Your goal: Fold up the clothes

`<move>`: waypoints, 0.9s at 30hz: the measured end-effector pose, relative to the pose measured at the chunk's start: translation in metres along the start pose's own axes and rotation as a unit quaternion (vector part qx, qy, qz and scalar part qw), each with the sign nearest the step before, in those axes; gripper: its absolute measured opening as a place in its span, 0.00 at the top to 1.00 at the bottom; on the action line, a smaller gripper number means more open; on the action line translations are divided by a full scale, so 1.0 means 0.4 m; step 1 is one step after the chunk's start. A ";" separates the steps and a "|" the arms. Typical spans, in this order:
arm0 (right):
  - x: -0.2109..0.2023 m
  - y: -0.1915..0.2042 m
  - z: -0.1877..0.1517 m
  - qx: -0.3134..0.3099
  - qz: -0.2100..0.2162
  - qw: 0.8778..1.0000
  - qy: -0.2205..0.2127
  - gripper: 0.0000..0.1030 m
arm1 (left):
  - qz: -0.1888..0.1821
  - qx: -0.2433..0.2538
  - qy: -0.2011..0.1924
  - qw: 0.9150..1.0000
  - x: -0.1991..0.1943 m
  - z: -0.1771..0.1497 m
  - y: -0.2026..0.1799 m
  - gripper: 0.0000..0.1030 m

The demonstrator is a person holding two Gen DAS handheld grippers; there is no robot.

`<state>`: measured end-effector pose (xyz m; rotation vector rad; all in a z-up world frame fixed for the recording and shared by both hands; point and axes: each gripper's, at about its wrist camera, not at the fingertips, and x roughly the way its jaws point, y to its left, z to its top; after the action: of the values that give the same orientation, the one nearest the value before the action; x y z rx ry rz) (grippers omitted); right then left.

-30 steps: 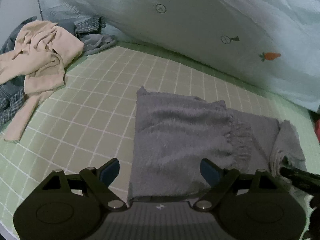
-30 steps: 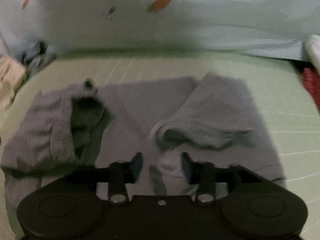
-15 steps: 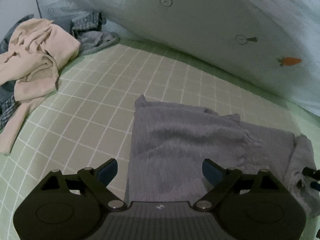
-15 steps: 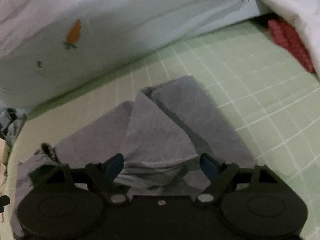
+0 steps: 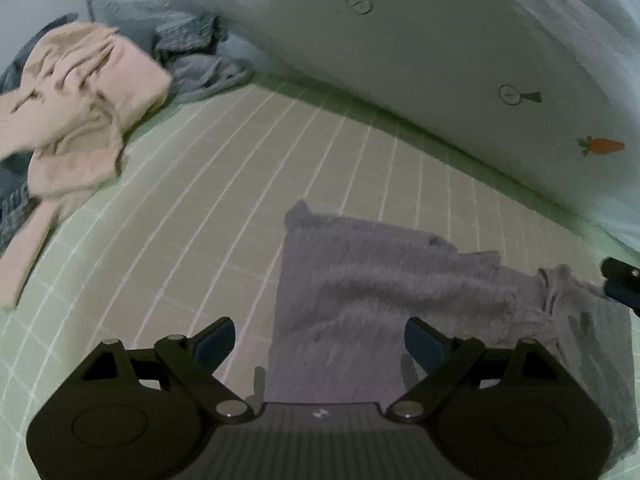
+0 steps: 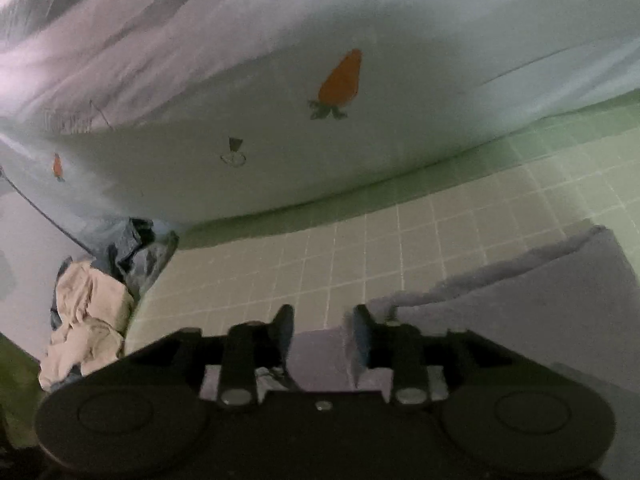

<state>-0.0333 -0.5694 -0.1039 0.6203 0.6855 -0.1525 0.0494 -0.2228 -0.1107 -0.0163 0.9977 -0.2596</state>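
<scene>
A grey garment (image 5: pixel 380 288) lies partly folded on the green checked sheet (image 5: pixel 240 184). My left gripper (image 5: pixel 318 326) hovers open above the garment's near left edge, with nothing pressed between its fingers. At the right edge of the left wrist view, the right gripper (image 5: pixel 620 284) sits at the garment's bunched right end. In the right wrist view the right gripper (image 6: pixel 323 314) has its jaws closing. Grey cloth (image 6: pixel 540 308) lies between them, and a fold runs up from the right finger. A gap still shows beside the pads.
A beige garment (image 5: pixel 76 120) and blue-grey checked clothes (image 5: pixel 192 44) are heaped at the far left, also seen as a pile (image 6: pixel 88 320) in the right wrist view. A pale quilt with carrot prints (image 5: pixel 440 60) rises along the back of the sheet.
The right gripper opened wide, then narrowed onto the cloth while swinging left, so its view now faces the clothes pile. The left gripper drew back a little, still open.
</scene>
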 end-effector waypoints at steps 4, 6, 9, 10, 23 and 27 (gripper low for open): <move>-0.037 -0.048 -0.053 -0.004 -0.091 0.996 0.005 0.60 | -0.006 0.001 -0.002 1.000 -0.016 -0.017 0.002 0.11; -0.057 -0.095 -0.094 0.040 -0.114 0.993 0.016 0.60 | -0.008 0.004 -0.005 1.000 -0.026 -0.023 0.000 0.11; -0.085 -0.139 -0.161 0.097 -0.128 0.987 0.032 0.61 | -0.014 0.013 -0.007 1.000 -0.050 -0.037 0.001 0.11; -0.092 -0.144 -0.182 0.108 -0.128 0.985 0.037 0.61 | -0.016 0.017 -0.006 1.000 -0.057 -0.044 0.001 0.11; -0.097 0.065 -0.365 0.060 -0.060 0.993 0.086 0.69 | -0.031 0.099 0.018 0.994 -0.130 -0.140 0.079 0.11; -0.121 0.112 -0.407 0.045 -0.085 0.992 0.087 0.61 | -0.037 0.101 0.028 0.994 -0.136 -0.152 0.120 0.11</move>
<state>-0.1446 -0.4417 -0.1497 0.6662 0.9053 -0.2915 -0.0189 -0.1578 -0.1051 0.1377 1.0231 -0.4303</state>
